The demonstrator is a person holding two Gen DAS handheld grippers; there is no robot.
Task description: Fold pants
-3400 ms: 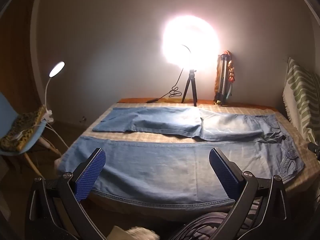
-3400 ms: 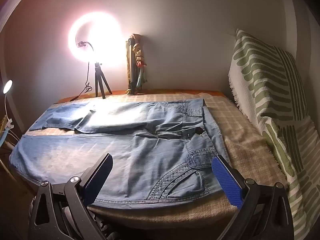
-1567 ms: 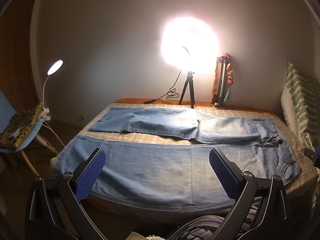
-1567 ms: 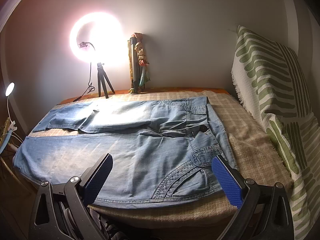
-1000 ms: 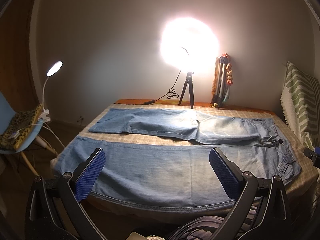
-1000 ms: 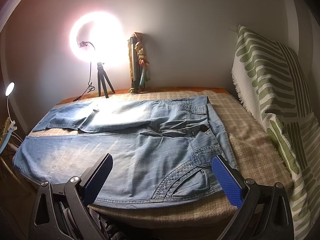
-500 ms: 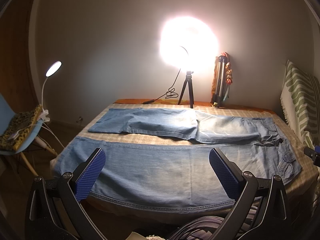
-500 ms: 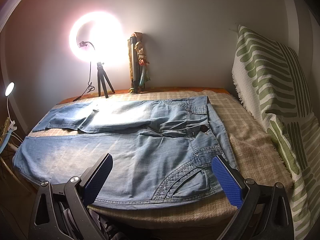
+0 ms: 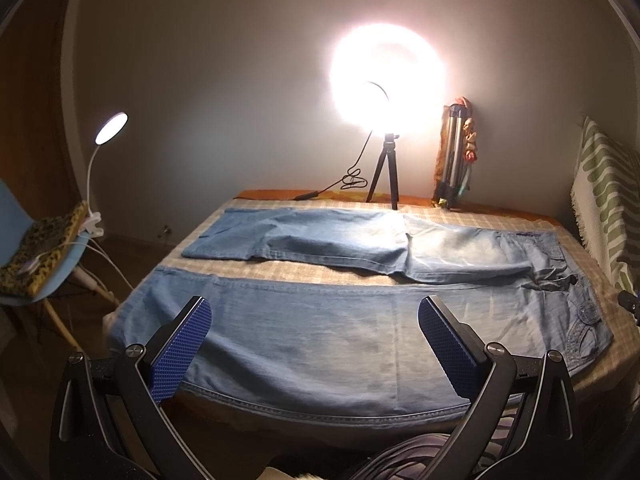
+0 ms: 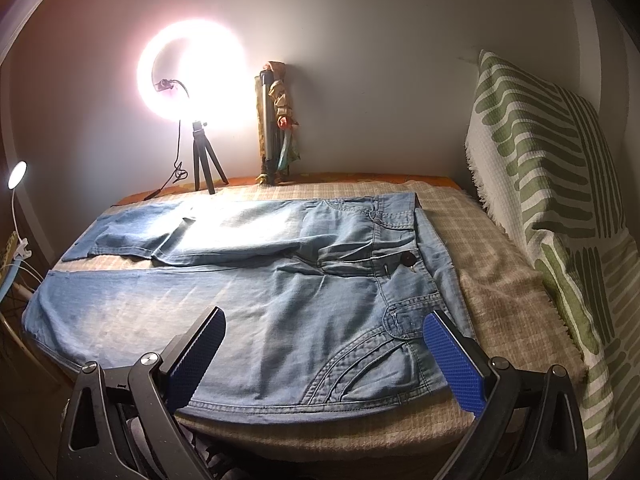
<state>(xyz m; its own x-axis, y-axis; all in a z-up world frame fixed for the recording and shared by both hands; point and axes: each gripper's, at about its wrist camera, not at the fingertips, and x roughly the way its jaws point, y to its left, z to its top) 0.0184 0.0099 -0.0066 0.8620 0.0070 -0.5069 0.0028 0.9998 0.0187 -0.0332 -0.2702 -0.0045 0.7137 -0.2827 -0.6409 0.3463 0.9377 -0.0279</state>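
Observation:
Light blue jeans (image 9: 320,332) lie spread flat across the bed, waist to the right, both legs running left. The far leg (image 9: 304,240) is doubled back on itself; the near leg reaches the bed's left edge. In the right wrist view the jeans (image 10: 280,304) show the waistband, button and curved front pocket. My left gripper (image 9: 314,344) hovers open over the near leg's front hem, holding nothing. My right gripper (image 10: 324,356) hangs open above the hip pocket near the bed's front edge, also with nothing in it.
A checked beige bedspread (image 10: 500,300) covers the bed. A green-striped pillow (image 10: 552,184) leans at the right. A lit ring light on a tripod (image 9: 386,88) and a folded tripod (image 9: 454,152) stand by the back wall. A blue chair with a clip lamp (image 9: 44,248) stands at the left.
Both grippers have drifted slightly back from the bed since the earliest frames; over the last second almost nothing moved. The jeans lie as before.

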